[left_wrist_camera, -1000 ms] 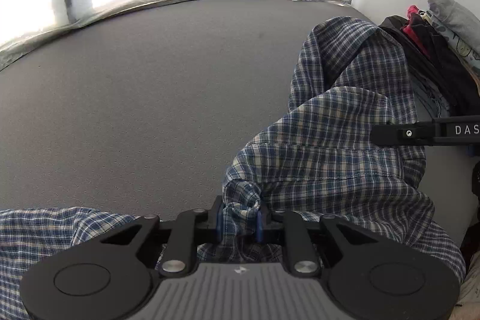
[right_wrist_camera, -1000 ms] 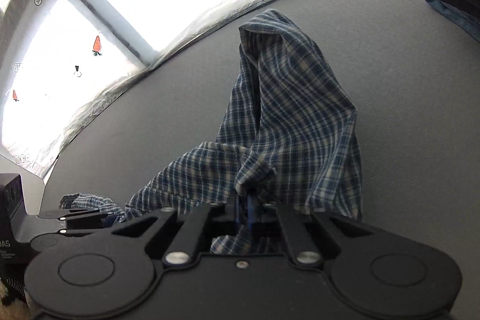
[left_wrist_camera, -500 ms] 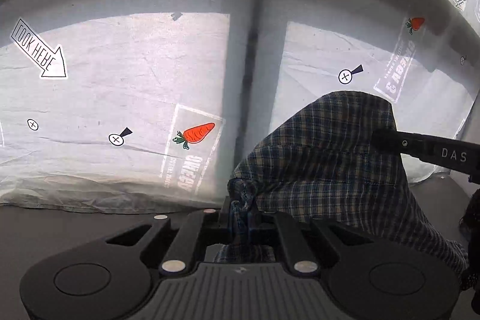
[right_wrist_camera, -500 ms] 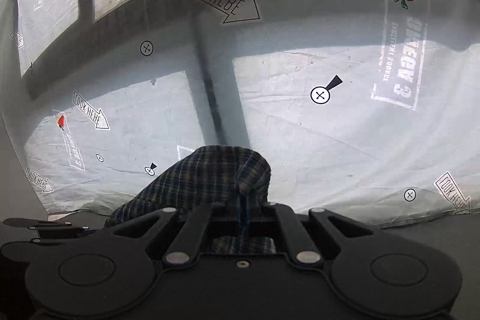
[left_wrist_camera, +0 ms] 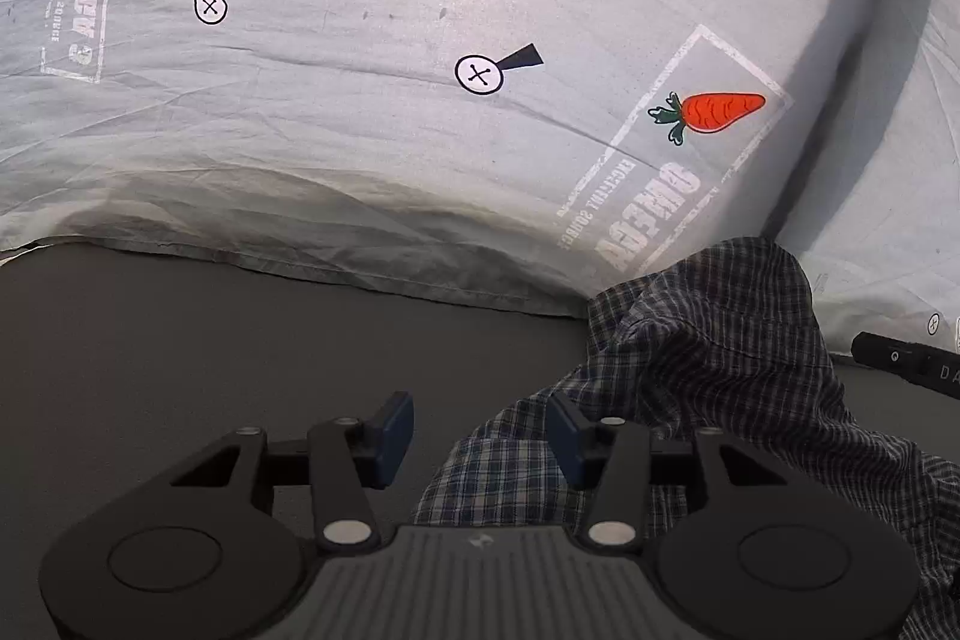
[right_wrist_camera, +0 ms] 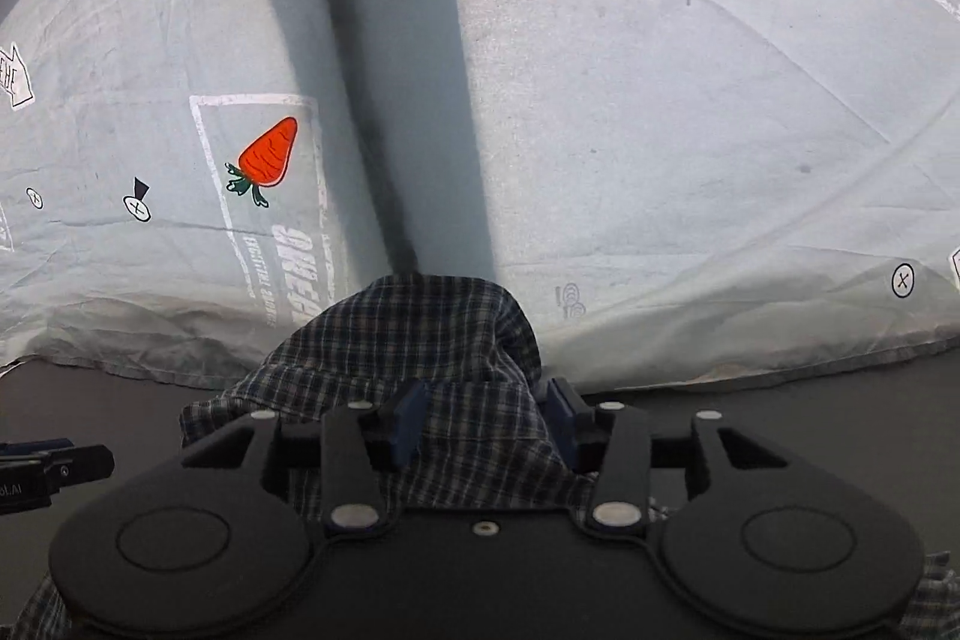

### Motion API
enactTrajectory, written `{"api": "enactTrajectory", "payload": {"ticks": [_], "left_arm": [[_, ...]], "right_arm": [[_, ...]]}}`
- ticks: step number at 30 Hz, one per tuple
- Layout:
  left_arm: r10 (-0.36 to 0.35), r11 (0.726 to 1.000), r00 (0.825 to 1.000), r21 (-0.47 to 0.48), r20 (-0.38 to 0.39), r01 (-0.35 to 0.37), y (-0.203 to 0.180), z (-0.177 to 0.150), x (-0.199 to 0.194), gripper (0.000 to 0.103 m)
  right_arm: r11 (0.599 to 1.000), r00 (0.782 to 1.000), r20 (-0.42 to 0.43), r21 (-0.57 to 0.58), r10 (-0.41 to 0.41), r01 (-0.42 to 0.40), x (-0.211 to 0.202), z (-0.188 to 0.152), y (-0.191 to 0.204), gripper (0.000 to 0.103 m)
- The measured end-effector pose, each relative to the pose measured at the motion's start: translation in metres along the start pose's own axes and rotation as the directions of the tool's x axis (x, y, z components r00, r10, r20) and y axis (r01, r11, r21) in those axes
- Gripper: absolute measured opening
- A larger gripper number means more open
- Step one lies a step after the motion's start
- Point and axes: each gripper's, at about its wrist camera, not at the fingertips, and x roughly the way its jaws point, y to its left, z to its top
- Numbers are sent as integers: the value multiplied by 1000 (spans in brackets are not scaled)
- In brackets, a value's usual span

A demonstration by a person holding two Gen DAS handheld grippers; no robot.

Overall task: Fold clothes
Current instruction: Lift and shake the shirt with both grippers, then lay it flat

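The checked shirt [left_wrist_camera: 708, 376] is being left in a loose heap on the dark grey table [left_wrist_camera: 180, 352], close to the printed white sheet [left_wrist_camera: 420, 148] at the table's far edge. The left gripper [left_wrist_camera: 477, 436] is being opened, its blue pads standing apart with cloth lying between and beside them but not being pinched. The right gripper [right_wrist_camera: 489, 418] is likewise being opened; a fold of the shirt [right_wrist_camera: 420, 334] is draped between its pads, and no clamping is being shown there.

The shirt is being judged as light, thin and limp: it is sagging, bunching and holding no shape of its own, so it is likely to be dragged easily and to slide on the smooth table. A firm hold is best being taken at a seam, hem, collar or shoulder corner, where layers are thicker, with both grippers set well apart so the cloth is being kept taut.
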Motion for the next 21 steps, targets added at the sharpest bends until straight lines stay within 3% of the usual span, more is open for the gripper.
{"api": "enactTrajectory", "payload": {"ticks": [3,6,10,13,15,17,21], "left_arm": [[125,992,992,-26,-20,-125,61,-23,-42,63],[246,968,966,-23,-79,-248,109,-54,-78,67],[329,940,926,-24,-183,-339,140,-107,-117,71],[356,930,905,-6,-231,-368,155,-139,-140,73],[347,934,906,3,-243,-357,159,-155,-152,74],[312,948,919,18,-241,-317,158,-167,-162,77],[243,970,946,74,-213,-232,148,-182,-170,79]], "right_arm": [[1000,1000,-17,4,-21,21,-43,-30,-18,50],[997,996,-53,-41,-73,71,-100,-73,-30,60],[993,986,-126,-71,-105,97,-163,-139,-33,84],[992,979,-173,-81,-106,93,-198,-190,-32,87],[990,976,-180,-93,-125,110,-215,-217,-28,93],[987,973,-182,-98,-142,126,-225,-237,-26,103],[986,967,-194,-65,-163,153,-236,-267,-28,103]]}}
